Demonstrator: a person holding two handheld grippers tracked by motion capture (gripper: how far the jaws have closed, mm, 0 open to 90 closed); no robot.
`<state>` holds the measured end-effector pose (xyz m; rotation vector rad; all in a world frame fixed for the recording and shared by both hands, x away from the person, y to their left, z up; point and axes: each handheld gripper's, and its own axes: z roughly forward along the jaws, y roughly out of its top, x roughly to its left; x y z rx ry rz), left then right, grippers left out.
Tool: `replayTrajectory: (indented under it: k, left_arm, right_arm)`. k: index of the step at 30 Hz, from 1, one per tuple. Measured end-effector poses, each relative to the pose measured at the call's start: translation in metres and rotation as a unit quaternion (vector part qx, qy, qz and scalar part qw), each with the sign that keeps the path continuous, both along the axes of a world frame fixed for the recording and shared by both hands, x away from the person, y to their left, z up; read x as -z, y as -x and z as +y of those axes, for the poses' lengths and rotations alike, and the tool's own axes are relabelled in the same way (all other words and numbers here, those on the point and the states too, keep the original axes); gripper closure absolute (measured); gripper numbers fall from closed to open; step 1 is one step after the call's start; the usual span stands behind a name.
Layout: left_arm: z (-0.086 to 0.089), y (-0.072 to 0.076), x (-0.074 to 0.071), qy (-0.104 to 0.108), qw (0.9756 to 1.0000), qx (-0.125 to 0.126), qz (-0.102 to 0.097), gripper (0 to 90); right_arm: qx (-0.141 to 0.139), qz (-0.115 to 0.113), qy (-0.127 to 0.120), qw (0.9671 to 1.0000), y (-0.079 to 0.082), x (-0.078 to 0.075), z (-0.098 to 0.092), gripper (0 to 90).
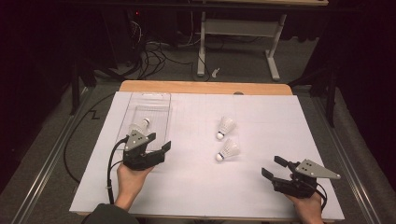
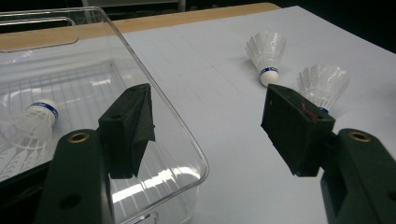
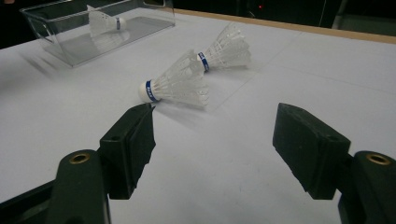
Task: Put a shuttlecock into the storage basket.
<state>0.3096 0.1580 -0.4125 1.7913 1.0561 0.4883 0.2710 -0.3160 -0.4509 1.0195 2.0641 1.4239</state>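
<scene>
On the bench (image 1: 280,200), which a white sheet covers, a clear plastic box (image 1: 159,100) stands at the left side, and one shuttlecock in the box (image 1: 140,126) lies on its floor with the white cork end pointing away from the person. The left gripper (image 1: 161,148) is held in the person's left hand (image 1: 133,175) just at the near end of this box, and its jaws are spread wide with nothing between them. In the left gripper view, one jaw stands over the near corner of the box, above its rim, and the other jaw is over the white sheet outside the box; I cannot tell if the jaw touches the rim. Two more shuttlecocks lie on the sheet near the middle of the bench, close to each other but apart: the farther shuttlecock (image 1: 226,127) and the nearer shuttlecock (image 1: 229,151), both on their sides with the cork end toward the person and a little to the left. The right gripper (image 1: 273,167) is in the right hand (image 1: 308,205) near the front right corner of the bench, well apart from the two shuttlecocks. Its jaws are also spread and hold nothing, and in the right gripper view they point toward the nearer shuttlecock.
</scene>
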Motion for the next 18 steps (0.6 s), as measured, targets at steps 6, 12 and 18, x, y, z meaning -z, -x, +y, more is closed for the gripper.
replayTrajectory:
  k: [6, 12, 18]
  left_arm:
    - [-0.003, -0.001, -0.001, 0.001, 1.0, 0.003, -0.002, 34.8]
    - [-0.007, -0.003, -0.001, 0.001, 1.0, 0.008, -0.001, 34.8]
    - [-0.012, -0.004, -0.001, 0.001, 0.9999, 0.013, -0.001, 34.8]
  right_arm:
    - [0.0, 0.0, 0.0, 1.0, 0.0, 0.0, 0.0, 29.7]
    - [0.0, 0.0, 0.0, 1.0, 0.0, 0.0, 0.0, 29.7]
    - [0.0, 0.0, 0.0, 1.0, 0.0, 0.0, 0.0, 29.8]
